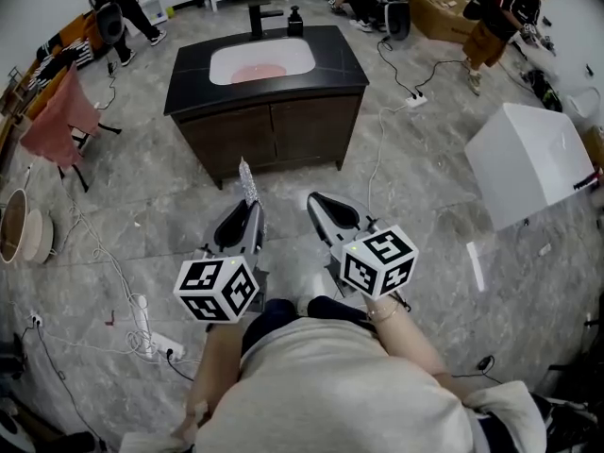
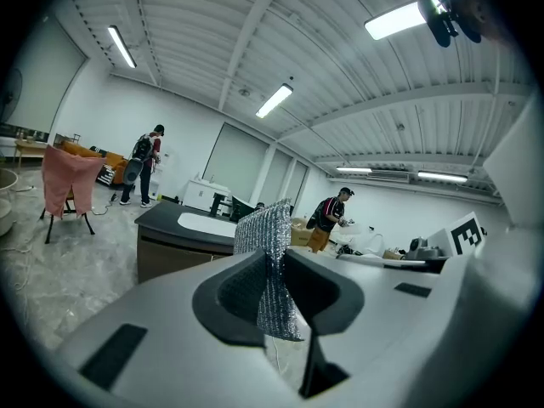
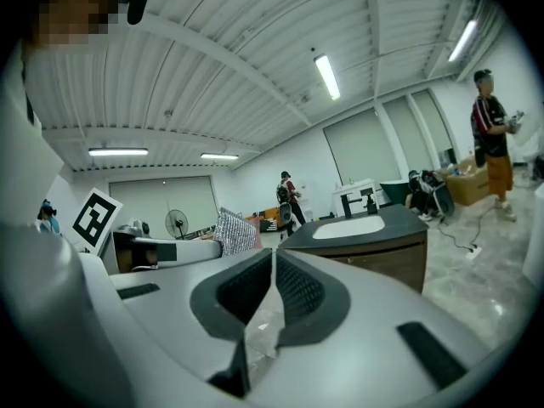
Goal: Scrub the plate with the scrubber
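Observation:
A silvery mesh scrubber stands upright between the jaws of my left gripper, which is shut on it. The left gripper view shows the scrubber pinched between the dark pads. My right gripper hangs beside it with its jaws pressed together and nothing between them. Both are held over the floor, well short of the dark vanity. In its white sink lies a pinkish plate. The scrubber also shows at the left of the right gripper view.
A black faucet and a soap bottle stand behind the basin. A white box sits on the floor to the right. Cables and a power strip lie on the tiles. A pink cloth hangs at the left. People stand at the back.

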`<action>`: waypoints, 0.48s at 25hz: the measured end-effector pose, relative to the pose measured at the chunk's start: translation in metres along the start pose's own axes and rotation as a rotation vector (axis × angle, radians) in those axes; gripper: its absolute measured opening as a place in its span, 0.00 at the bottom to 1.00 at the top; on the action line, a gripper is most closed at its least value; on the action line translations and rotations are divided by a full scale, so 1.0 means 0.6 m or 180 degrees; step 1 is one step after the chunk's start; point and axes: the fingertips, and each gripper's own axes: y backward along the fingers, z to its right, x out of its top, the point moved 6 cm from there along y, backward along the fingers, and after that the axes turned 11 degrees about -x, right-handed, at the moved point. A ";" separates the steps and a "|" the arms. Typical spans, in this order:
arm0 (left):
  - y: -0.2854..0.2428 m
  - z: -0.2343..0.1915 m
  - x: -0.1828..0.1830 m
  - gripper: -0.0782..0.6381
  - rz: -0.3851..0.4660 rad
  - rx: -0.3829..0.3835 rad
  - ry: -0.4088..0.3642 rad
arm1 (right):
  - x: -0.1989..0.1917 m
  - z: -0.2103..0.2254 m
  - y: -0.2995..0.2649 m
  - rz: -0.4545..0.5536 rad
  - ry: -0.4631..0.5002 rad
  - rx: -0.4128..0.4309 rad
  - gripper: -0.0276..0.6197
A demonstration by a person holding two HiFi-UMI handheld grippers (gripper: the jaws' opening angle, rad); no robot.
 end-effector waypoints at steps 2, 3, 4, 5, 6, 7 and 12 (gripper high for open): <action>-0.004 0.006 -0.002 0.22 0.0007 -0.0007 -0.0027 | -0.003 0.009 0.005 -0.0019 -0.0019 -0.0006 0.11; -0.005 0.008 -0.004 0.22 0.0016 0.0000 -0.0034 | -0.005 0.013 0.007 -0.0026 -0.0037 -0.0008 0.11; -0.006 0.011 -0.006 0.22 0.0025 0.0012 -0.0032 | -0.008 0.018 0.010 -0.0035 -0.0053 -0.0012 0.11; -0.006 0.014 -0.010 0.22 0.0029 0.0028 -0.0020 | -0.011 0.023 0.012 -0.0048 -0.0067 -0.0018 0.12; -0.006 0.016 -0.015 0.22 0.0026 0.0046 -0.0004 | -0.014 0.028 0.013 -0.0065 -0.0079 -0.0022 0.13; -0.007 0.018 -0.020 0.22 0.0017 0.0066 0.0015 | -0.017 0.032 0.014 -0.0087 -0.0092 -0.0020 0.14; -0.006 0.019 -0.037 0.22 -0.0042 0.0157 0.0083 | -0.035 0.042 0.013 -0.0208 -0.0130 0.0025 0.17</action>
